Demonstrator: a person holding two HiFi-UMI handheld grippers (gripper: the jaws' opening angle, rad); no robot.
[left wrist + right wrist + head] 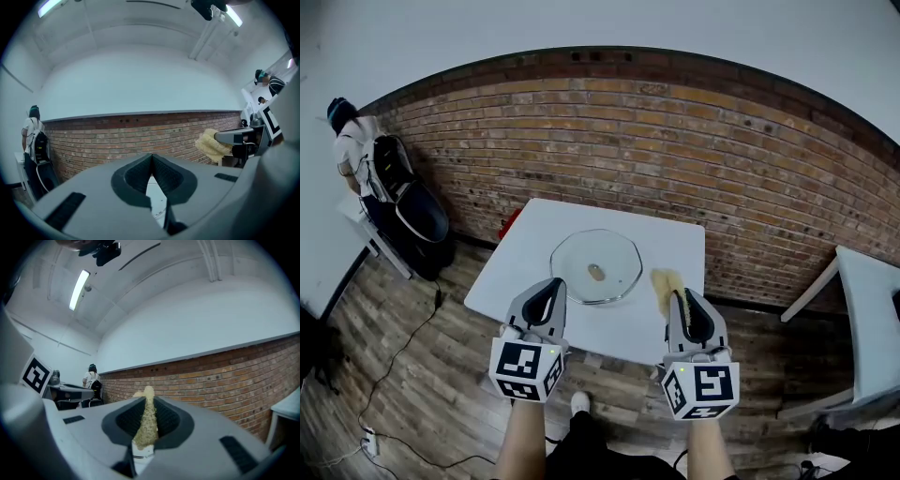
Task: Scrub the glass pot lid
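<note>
A round glass pot lid with a small knob lies flat in the middle of a white table. My left gripper hovers over the table's near edge, just left of the lid, its jaws shut and empty. My right gripper is to the lid's right, shut on a yellow sponge that sticks out past its tips. In the right gripper view the sponge is pinched flat between the jaws. The left gripper view shows the sponge held by the other gripper at the right.
A brick wall runs behind the table. A person with a backpack stands by a dark chair at the far left. Another white table is at the right. Cables trail over the wooden floor.
</note>
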